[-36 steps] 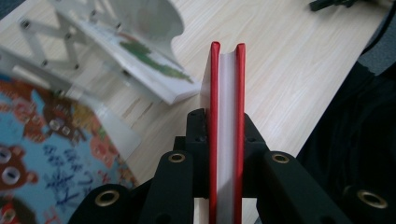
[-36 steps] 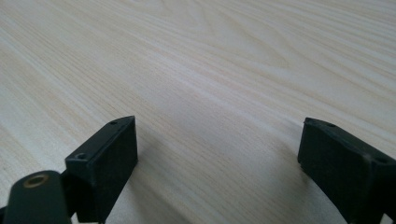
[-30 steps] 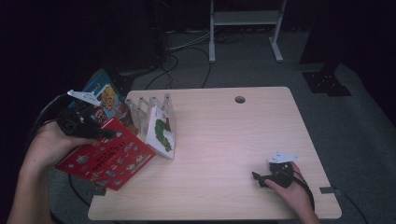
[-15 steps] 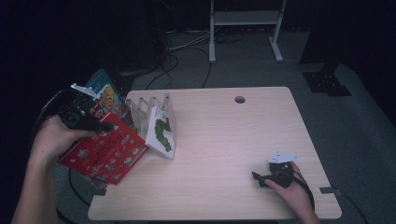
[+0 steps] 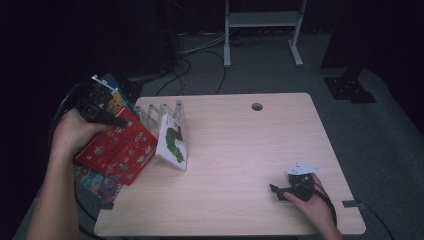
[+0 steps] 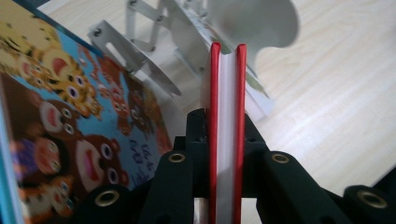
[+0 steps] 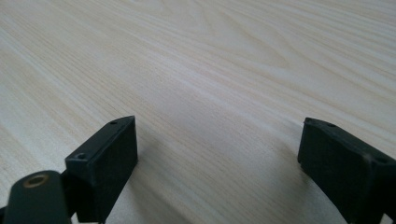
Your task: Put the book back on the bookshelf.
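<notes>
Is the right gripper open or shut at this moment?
Open. In the right gripper view, the right gripper has its two black jaws standing far apart, with bare wooden table between them and nothing held.

dim high view | dark surroundings | gripper views bright | foreground soft

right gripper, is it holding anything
No, the right gripper has its jaws spread wide apart over bare wooden table, with nothing between them.
</notes>
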The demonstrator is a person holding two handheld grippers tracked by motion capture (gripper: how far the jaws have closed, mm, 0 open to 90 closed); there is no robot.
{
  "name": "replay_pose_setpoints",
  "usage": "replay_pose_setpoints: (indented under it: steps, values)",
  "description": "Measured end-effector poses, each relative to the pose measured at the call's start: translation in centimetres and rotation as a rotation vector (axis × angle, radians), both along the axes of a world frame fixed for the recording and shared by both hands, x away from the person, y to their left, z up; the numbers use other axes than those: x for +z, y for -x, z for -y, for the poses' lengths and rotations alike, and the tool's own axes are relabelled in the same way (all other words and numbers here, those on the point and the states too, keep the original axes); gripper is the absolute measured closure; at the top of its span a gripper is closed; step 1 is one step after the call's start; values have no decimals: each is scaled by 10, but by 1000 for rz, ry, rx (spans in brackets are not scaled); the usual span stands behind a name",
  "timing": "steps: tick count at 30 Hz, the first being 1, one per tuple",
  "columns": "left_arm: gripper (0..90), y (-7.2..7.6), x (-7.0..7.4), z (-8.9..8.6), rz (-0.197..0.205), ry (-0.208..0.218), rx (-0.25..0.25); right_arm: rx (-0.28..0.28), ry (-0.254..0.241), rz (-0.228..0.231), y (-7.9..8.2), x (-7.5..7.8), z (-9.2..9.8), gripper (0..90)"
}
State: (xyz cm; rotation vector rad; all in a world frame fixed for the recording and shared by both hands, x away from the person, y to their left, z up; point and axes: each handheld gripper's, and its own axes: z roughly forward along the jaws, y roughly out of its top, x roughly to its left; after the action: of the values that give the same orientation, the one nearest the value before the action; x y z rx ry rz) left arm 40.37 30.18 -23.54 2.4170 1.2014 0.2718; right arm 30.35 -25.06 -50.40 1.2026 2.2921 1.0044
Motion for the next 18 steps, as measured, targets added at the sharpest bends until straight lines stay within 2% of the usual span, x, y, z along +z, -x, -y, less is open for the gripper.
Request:
replay_pose_setpoints:
  steps: [7,12,18]
  values:
    - [789,-23,-1,4,-11,-35,34,-2,-1,0,0,0,0,112]
    - [789,-41,-4,6,-22,-4,44,-1,0,-1,0,0,0,112]
    - [788,-60,-4,14,-26,-4,49,-2,-1,0,0,0,0,112]
